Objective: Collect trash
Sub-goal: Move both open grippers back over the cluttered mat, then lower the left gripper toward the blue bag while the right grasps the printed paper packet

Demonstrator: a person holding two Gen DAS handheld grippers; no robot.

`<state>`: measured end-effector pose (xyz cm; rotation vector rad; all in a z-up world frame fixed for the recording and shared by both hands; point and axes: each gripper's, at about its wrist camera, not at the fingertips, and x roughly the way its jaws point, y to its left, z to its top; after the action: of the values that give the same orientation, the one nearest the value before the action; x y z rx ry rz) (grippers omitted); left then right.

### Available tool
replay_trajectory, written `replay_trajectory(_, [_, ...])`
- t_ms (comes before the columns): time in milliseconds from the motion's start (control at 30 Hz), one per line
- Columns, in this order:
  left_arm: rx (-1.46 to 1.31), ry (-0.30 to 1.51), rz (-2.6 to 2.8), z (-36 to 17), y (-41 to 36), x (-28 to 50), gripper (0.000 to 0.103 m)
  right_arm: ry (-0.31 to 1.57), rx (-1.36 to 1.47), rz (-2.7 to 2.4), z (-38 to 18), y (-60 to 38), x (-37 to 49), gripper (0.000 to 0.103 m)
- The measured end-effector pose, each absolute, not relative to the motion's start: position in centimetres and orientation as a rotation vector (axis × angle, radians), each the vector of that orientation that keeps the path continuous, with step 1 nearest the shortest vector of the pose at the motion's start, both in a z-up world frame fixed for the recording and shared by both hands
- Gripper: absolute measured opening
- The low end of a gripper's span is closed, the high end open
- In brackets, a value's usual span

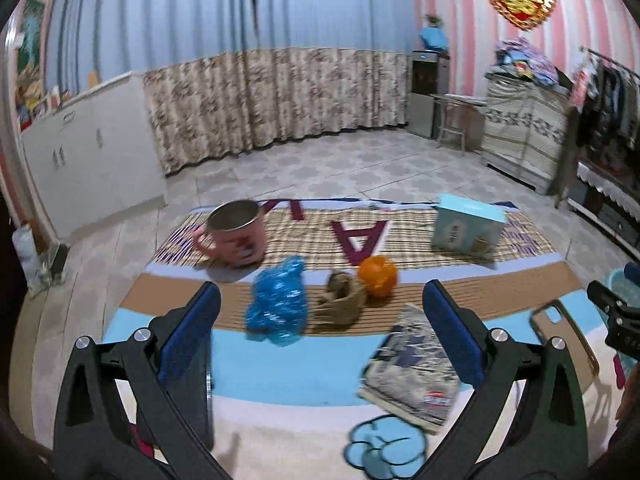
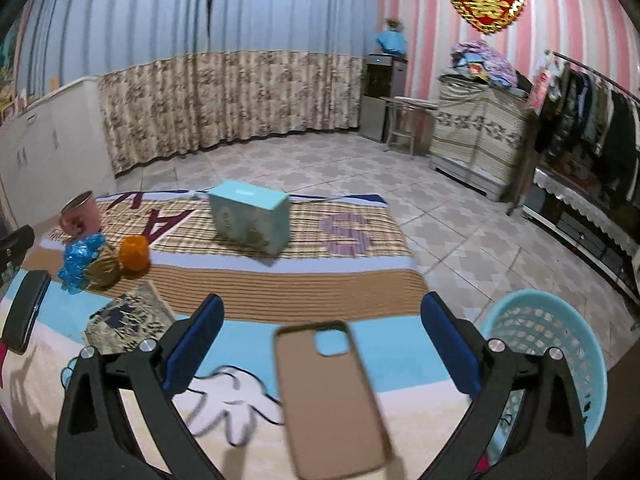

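A crumpled blue plastic bag (image 1: 278,304), a crumpled brown paper wad (image 1: 340,298) and an orange peel or fruit (image 1: 378,275) lie together on the striped mat (image 1: 280,372). My left gripper (image 1: 320,320) is open and empty, hovering just before the blue bag. The same three show at the far left of the right wrist view: bag (image 2: 78,262), wad (image 2: 105,268), orange (image 2: 135,253). My right gripper (image 2: 322,334) is open and empty above a tan phone case (image 2: 328,396). A light blue basket (image 2: 560,356) stands at the right.
A pink mug (image 1: 236,236) and a teal box (image 1: 468,224) stand farther back on the mat. A patterned flat packet (image 1: 416,364) lies under my left gripper's right finger. The tan phone case (image 1: 568,336) lies at the right. Tiled floor, curtains and cabinets surround the mat.
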<state>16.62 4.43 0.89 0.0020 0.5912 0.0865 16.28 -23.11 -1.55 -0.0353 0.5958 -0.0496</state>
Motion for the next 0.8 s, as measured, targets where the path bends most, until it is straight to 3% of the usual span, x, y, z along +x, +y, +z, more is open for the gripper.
replay_trajectory(367, [-0.078, 0.637, 0.186, -1.6, 9.9, 17.7, 0.098, 0.657, -0.058, 0.024, -3.8, -17.6, 18.9, 0.097])
replay_trajectory(800, [-0.078, 0.614, 0.2, -2.2, 10.0, 17.9, 0.098, 0.707, -0.113, 0.019, -6.0, -16.7, 19.0, 0.097])
